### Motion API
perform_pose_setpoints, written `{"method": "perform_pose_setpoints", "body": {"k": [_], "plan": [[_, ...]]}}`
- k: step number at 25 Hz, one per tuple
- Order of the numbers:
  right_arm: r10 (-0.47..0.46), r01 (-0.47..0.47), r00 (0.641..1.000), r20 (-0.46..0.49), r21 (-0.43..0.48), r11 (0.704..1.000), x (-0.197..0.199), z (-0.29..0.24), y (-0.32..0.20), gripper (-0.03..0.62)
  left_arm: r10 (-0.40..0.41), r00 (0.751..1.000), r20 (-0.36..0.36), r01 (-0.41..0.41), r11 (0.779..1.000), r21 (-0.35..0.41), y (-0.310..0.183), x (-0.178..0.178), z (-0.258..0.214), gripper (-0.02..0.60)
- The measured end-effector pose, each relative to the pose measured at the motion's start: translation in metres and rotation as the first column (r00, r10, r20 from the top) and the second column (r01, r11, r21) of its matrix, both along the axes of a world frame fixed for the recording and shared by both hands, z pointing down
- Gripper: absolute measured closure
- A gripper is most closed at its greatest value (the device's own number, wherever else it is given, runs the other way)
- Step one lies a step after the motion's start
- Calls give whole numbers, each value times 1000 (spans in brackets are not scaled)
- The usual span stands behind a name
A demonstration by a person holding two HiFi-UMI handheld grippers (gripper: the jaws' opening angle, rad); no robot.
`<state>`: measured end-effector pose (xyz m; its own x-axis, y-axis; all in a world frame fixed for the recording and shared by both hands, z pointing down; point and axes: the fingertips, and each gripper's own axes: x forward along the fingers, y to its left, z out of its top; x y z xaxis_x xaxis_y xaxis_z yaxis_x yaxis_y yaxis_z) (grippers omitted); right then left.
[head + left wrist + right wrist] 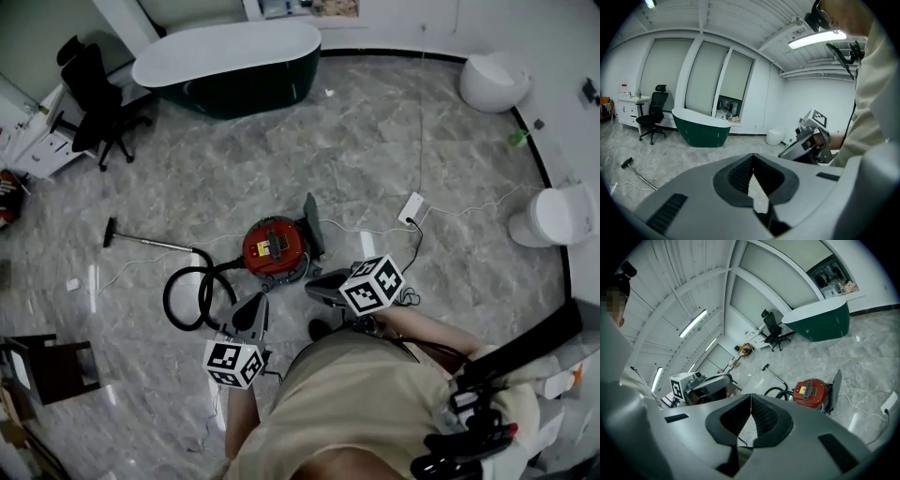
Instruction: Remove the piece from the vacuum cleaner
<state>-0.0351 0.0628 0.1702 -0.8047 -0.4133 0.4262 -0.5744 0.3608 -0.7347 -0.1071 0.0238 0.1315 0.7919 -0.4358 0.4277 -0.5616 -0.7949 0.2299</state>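
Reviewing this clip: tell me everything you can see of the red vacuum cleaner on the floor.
The vacuum cleaner is a round red canister, plastic by its look, with a dark grille and a yellow label on top and a dark base. A dark flap stands upright at its side. Its black hose loops over the marble floor to a thin wand ending in a small nozzle. It sits upright, with nothing gripping it.
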Motion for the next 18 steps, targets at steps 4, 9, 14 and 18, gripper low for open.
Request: {"method": "perform_pose_setpoints", "body": {"k": [4,9,14,18], "plan": [[15,-17,999,-31,-75,997,36,37,-23,592,7,999,44,-6,999,-32,-19,25,19,578],[-3,-11,996,-87,-157,988,66,93,-57,592,-29,996,85,36,995,-92,-34,33,50,578],[-59,22,987,-150,-238,971,86,160,-86,591,-49,992,115,65,987,-144,-43,38,83,578],[-125,44,965,-232,-326,945,100,233,-94,591,-57,989,135,82,979,-184,-43,43,111,578]]}}
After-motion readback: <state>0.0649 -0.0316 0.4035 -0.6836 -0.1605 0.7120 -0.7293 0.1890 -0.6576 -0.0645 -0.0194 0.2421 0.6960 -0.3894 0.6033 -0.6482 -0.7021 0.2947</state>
